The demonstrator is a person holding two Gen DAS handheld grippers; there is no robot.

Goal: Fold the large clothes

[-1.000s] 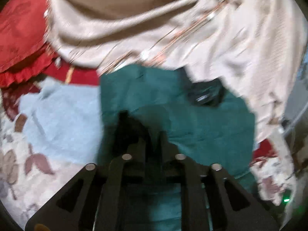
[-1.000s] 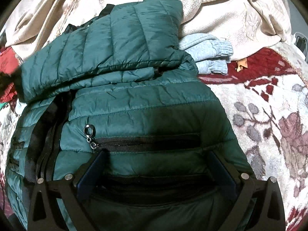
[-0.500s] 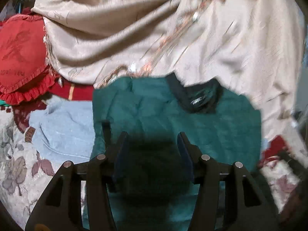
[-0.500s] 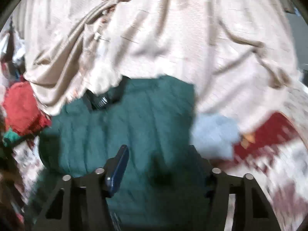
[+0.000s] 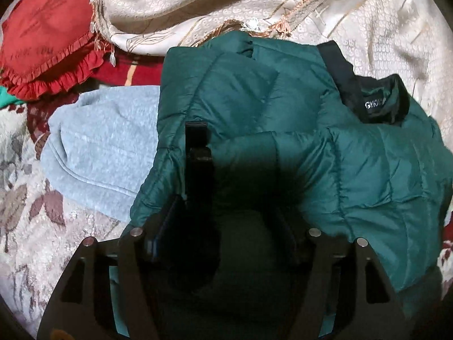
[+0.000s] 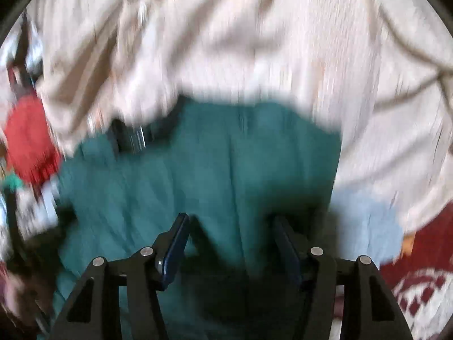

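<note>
A dark green quilted jacket lies bunched on the bed, its black collar at the far right. My left gripper hangs low over the jacket's near part. Its jaws are opening, with jacket fabric below the gap and no pad pressing on it. A black strap sticks up just past the left finger. In the blurred right wrist view my right gripper stands half closed, with a thick fold of the jacket between its pads.
A beige embroidered cloth is heaped behind the jacket. A light blue fleece garment lies against the jacket's side. A red frilled cushion sits at the far left. The floral bedspread shows beneath.
The left gripper let go of the jacket fabric, opened and sank closer to it. The right gripper closed from wide to half width on the jacket and carried it up towards the collar.
</note>
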